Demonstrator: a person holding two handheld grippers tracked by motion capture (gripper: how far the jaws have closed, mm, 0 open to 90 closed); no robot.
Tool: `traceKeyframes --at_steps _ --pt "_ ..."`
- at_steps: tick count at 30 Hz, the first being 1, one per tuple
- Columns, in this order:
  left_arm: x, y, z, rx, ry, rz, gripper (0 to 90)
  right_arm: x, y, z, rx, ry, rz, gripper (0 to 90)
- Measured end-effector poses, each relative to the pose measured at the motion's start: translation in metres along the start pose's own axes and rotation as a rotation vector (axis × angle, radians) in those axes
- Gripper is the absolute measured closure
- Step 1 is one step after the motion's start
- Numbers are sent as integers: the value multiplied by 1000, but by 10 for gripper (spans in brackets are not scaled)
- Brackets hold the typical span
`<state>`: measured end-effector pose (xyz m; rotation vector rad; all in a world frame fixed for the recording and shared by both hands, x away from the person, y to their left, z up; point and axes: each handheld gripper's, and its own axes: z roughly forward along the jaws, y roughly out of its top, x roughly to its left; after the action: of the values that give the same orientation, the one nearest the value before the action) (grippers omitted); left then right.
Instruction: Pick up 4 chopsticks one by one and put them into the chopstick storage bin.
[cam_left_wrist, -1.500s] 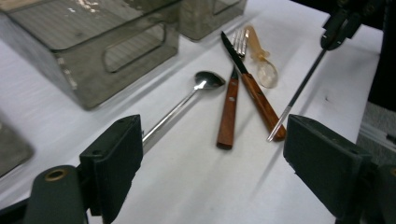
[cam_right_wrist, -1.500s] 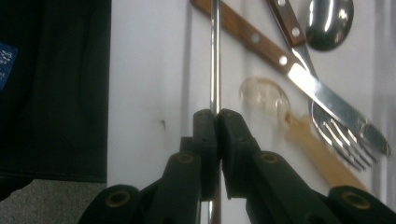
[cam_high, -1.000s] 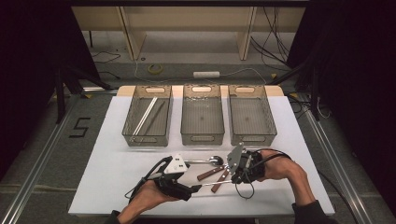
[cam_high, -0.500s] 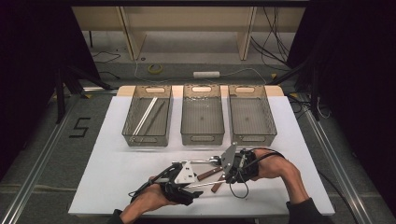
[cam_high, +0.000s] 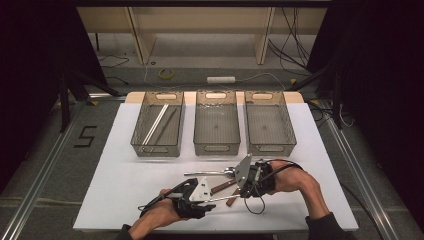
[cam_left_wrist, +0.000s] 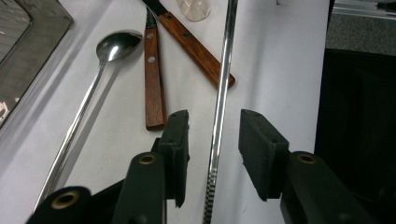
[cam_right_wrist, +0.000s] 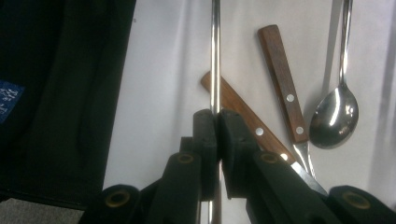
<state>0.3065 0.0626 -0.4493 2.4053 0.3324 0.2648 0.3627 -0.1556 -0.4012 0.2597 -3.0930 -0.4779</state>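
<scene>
Both tongs straddle one metal rod (cam_left_wrist: 219, 93): right tongs (cam_right_wrist: 217, 122) clamp it, left tongs (cam_left_wrist: 214, 128) closing, untouched.

Three bins (cam_high: 217, 131), two wooden-handled knives (cam_left_wrist: 154, 79), one spoon (cam_left_wrist: 88, 93), one metal rod (cam_left_wrist: 222, 88).

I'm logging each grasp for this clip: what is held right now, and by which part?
The right gripper is shut on the metal chopstick, near one end. The left gripper straddles its other end, jaws just closing, not yet touching.
</scene>
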Motion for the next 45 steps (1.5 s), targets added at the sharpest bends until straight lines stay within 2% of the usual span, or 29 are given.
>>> traceKeyframes --at_steps 8,15,21,24,25,27,30,32,37,41,45 --pt "-2 1 1 6 -8 27 709 1 2 1 2 7 -3 860" --pt "-1 1 0 0 -32 40 826 2 3 1 1 10 -13 860" --pt "-3 1 -1 4 -53 67 852 4 4 1 6 16 -15 858" --pt "-3 1 -2 -2 -57 79 857 4 3 1 3 30 2 854" --pt "-2 0 -2 -12 -54 72 858 3 2 1 2 33 -8 849" --pt "0 -1 -5 -15 -47 62 859 2 1 -1 -24 20 23 834" --pt "5 -3 -8 -25 -22 40 859 2 0 -7 -50 -30 58 722" --pt "9 -5 -11 -27 -3 31 860 2 -2 -12 -95 -67 85 653" --pt "17 -10 -17 -37 29 -1 860 3 -10 -19 -191 -126 156 577" --pt "20 -12 -20 -45 36 -11 860 2 -16 -26 -244 -237 216 514" --pt "27 -16 -23 -41 60 -39 860 2 -21 -35 -345 -348 303 477"
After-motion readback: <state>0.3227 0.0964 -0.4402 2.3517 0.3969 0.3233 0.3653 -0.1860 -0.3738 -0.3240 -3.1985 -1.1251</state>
